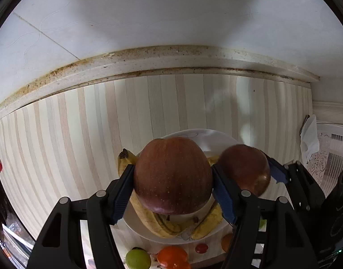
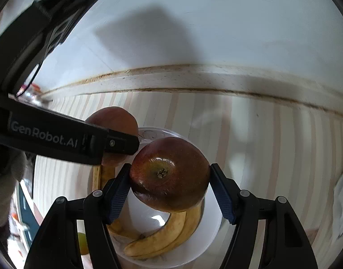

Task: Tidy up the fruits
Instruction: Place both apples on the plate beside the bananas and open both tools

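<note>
Left wrist view: looks forward and down along left gripper [image 1: 173, 179], close over white plate [image 1: 135, 226].
Right wrist view: same downward angle from just beside, right gripper [image 2: 169, 179] foreground.
Shared: plate [image 2: 213, 235], bananas [image 2: 169, 235], striped tabletop [image 2: 272, 157], wall.

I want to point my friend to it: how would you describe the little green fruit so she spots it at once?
Start at the white plate holding bananas on the striped tabletop. Look at the table's near edge below the plate. The green fruit sits left of an orange one, the only green thing there.
</note>
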A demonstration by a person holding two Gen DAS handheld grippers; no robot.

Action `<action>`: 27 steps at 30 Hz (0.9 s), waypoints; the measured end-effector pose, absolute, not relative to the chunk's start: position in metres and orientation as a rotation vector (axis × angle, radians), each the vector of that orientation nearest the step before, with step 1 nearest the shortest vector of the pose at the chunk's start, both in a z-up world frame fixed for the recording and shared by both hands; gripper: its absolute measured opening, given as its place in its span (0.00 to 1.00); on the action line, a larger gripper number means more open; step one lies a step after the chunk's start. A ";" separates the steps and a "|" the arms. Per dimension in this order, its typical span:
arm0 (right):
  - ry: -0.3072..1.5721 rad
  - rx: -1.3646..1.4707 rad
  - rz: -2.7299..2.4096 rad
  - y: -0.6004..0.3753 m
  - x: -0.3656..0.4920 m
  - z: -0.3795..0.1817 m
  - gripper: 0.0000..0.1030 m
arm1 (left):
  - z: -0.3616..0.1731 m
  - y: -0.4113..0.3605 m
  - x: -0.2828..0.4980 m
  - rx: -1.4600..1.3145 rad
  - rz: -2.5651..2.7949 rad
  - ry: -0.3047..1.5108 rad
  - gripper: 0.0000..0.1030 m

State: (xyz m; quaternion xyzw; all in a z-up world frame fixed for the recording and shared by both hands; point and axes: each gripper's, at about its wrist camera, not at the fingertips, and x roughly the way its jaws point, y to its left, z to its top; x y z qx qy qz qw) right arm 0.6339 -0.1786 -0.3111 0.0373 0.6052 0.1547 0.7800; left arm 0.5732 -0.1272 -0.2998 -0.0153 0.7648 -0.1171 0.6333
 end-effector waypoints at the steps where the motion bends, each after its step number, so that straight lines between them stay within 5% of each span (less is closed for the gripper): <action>1: 1.308 0.071 0.337 -0.177 0.636 -0.312 0.69 | -0.299 -0.129 0.573 -0.025 -0.261 1.756 0.63; 27: 1.317 0.053 0.412 -0.182 0.645 -0.326 0.70 | -0.316 -0.172 0.574 0.132 -0.237 1.769 0.64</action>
